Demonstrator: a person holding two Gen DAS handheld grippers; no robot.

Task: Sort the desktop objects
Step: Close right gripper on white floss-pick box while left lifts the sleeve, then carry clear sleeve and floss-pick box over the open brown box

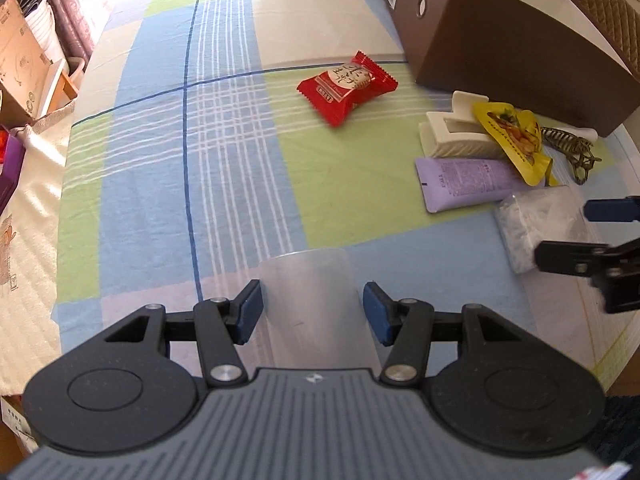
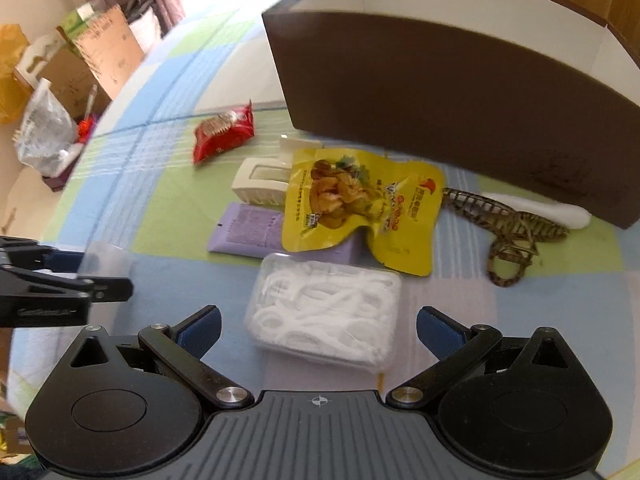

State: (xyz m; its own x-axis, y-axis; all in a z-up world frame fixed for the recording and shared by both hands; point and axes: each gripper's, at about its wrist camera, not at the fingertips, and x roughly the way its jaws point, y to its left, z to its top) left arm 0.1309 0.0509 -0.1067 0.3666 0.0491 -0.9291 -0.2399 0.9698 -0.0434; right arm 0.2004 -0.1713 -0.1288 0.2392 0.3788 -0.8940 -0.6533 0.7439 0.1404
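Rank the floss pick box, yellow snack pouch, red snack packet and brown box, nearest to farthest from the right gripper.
1. Floss pick box, between the right gripper's fingers.
2. Yellow snack pouch, beyond it.
3. Red snack packet, far left.
4. Brown box, at the back.

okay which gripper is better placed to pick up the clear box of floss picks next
Right. The right gripper is open with the box of floss picks directly between its fingers; the left gripper straddles a clear cup.
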